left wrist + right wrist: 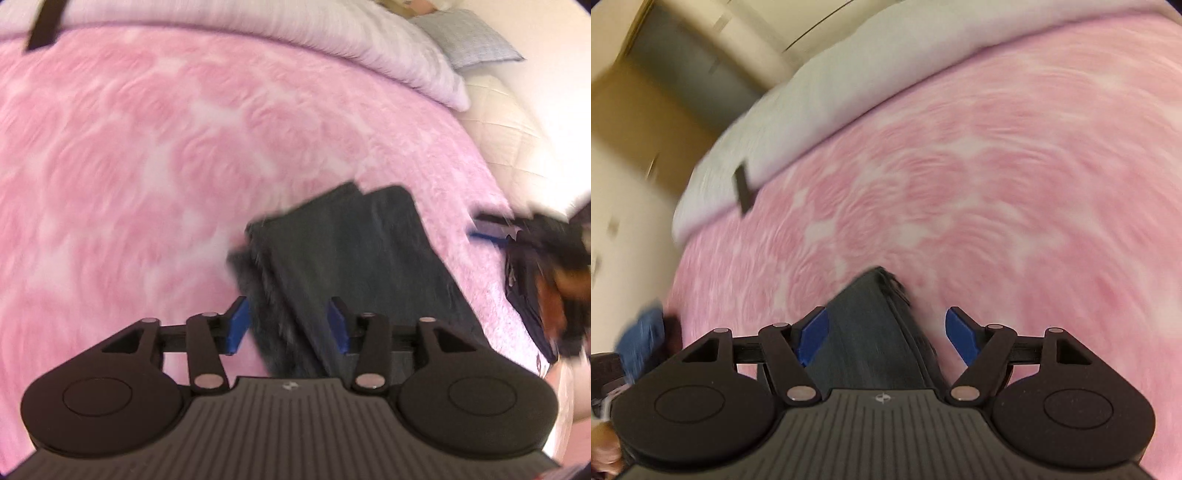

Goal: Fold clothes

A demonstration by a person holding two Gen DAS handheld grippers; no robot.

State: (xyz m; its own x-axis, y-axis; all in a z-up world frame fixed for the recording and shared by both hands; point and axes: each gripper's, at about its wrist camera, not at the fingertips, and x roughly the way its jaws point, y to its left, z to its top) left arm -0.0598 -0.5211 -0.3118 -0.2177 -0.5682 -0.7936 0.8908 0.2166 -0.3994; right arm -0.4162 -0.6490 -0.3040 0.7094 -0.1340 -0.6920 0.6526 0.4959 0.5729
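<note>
A dark grey garment (pixel 343 254), folded into a long stack with a furry lining at its left edge, lies on a pink rose-patterned blanket (pixel 147 166). My left gripper (pixel 288 325) is open, its blue pads on either side of the garment's near end. In the right wrist view the same garment (pixel 871 332) runs between the pads of my open right gripper (pixel 886 334), nearer the left pad. The right gripper (pixel 491 230) also shows blurred at the right edge of the left wrist view. Both views are motion-blurred.
A white duvet (pixel 295 29) lies along the far side of the blanket, with a dark strap (pixel 44 26) on it. A grey checked pillow (pixel 469 37) sits at the back right. Beige furniture (pixel 665 74) stands beyond the bed in the right wrist view.
</note>
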